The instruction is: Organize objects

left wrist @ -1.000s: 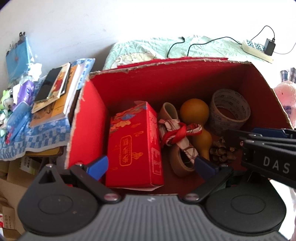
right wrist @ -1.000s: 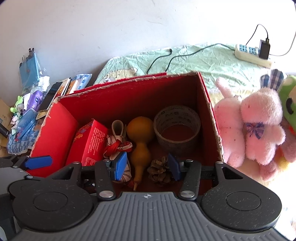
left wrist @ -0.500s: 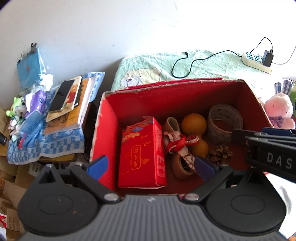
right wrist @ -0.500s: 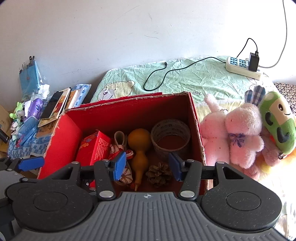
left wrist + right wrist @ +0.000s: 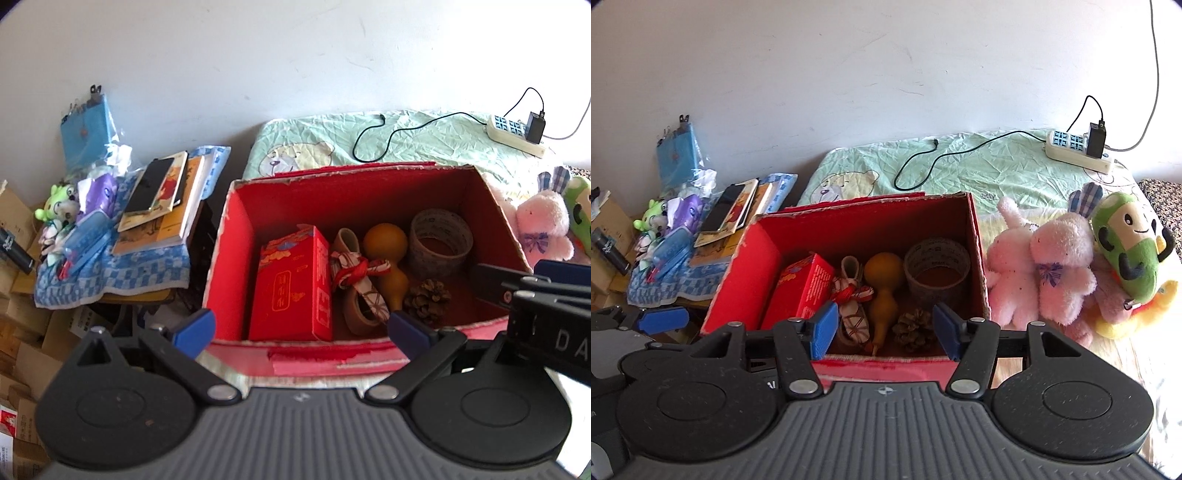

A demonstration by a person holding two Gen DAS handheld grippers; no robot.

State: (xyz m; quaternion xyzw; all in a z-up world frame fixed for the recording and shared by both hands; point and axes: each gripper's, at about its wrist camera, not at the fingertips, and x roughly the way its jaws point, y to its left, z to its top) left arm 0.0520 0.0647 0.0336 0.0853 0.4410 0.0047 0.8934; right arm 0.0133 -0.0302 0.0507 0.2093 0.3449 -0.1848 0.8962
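Observation:
An open red cardboard box (image 5: 236, 258) (image 5: 750, 277) stands on the bed. Inside it lie a red packet (image 5: 291, 284) (image 5: 803, 290), a small patterned shoe with a red tie (image 5: 360, 291) (image 5: 851, 308), an orange gourd (image 5: 388, 254) (image 5: 882, 291), a pine cone (image 5: 426, 301) (image 5: 914, 328) and a tape roll (image 5: 441, 243) (image 5: 936, 266). My left gripper (image 5: 299, 332) hangs open above the box's near wall, holding nothing. My right gripper (image 5: 882, 332) is open and empty over the box's near edge, and its body shows in the left wrist view (image 5: 546, 325).
Pink plush rabbits (image 5: 1041, 269) and a green plush toy (image 5: 1126, 247) lie right of the box. A power strip (image 5: 1078, 147) with a cable sits on the green sheet (image 5: 979, 166). Books, a phone (image 5: 149, 190) and small toys rest on a blue checked cloth (image 5: 122, 266) to the left.
Both grippers have pulled back and up from inside the box, so the whole box and its near wall now show. The contents lie as before.

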